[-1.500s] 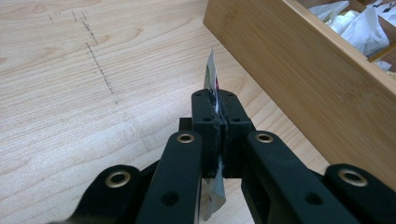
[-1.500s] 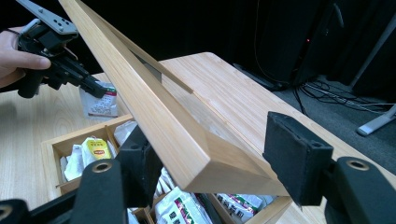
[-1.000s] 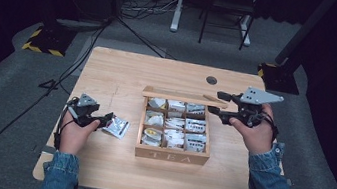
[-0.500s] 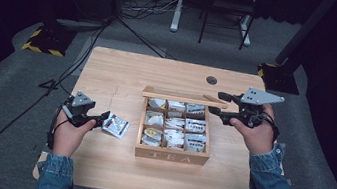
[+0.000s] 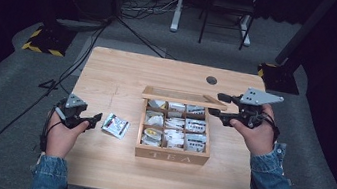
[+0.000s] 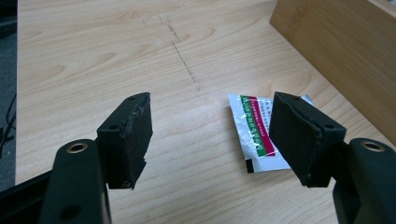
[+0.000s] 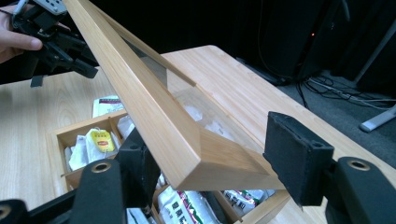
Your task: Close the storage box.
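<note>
Lying flat on the table (image 5: 108,176), a sachet (image 5: 116,125) — white foil with a red and green band, just left of the tea box (image 5: 171,155) and apart from it. Sitting in the left gripper view (image 6: 254,135) partly behind the right-hand pad, with nothing between the jaws. Hovering just left of the sachet, the left gripper (image 5: 94,120) — jaws standing wide, gripping nothing, pointing toward the box. Standing open at the table's middle, the box, with sachets filling its compartments and its glass-paned lid (image 5: 184,97) raised at the far edge. Reaching in from the right at the lid's right end, the right gripper (image 5: 215,112) — jaws half open around the lid's wooden corner (image 7: 187,149). Probably bearing against the lid with one pad, though hard telling from here; the other pad (image 7: 296,158) standing clear of the wood.
</note>
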`<state>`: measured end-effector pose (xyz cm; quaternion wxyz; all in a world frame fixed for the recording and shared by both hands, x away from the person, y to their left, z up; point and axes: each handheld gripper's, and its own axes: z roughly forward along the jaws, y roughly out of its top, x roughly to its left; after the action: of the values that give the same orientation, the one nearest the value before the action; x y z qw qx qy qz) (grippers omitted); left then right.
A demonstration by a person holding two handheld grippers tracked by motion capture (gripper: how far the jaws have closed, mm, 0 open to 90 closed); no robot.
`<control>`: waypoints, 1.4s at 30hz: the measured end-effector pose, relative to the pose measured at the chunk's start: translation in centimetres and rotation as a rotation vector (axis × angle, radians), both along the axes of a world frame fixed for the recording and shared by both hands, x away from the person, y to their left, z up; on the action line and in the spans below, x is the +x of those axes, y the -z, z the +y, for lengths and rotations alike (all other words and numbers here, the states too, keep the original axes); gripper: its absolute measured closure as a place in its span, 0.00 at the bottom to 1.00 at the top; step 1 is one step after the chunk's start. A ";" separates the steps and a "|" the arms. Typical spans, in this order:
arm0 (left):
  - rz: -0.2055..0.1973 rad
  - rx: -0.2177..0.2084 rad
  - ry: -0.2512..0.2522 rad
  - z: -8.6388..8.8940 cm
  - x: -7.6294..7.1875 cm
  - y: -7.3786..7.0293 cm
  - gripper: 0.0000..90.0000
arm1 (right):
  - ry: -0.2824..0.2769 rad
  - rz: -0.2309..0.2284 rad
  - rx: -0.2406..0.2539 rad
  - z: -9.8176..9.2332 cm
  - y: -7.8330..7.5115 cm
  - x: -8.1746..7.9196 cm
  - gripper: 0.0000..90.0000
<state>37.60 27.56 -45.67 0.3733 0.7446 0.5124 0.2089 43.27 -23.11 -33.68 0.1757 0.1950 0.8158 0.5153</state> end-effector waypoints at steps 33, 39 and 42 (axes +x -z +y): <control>0.123 0.099 -0.022 1.6 0.7 3.4 0.31 | -0.089 0.046 -0.184 1.3 0.6 -1.8 0.39; 0.137 0.109 -0.007 1.4 0.9 3.7 0.31 | -0.105 0.059 -0.221 1.6 0.8 -2.1 0.35; 0.140 0.108 0.000 1.4 0.9 3.8 0.31 | -0.119 0.064 -0.238 1.8 1.0 -2.1 0.33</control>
<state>38.55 28.92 -49.46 0.2957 0.7767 0.5250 0.1836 41.13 -21.26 -34.69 0.1406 0.1406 0.8866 0.4176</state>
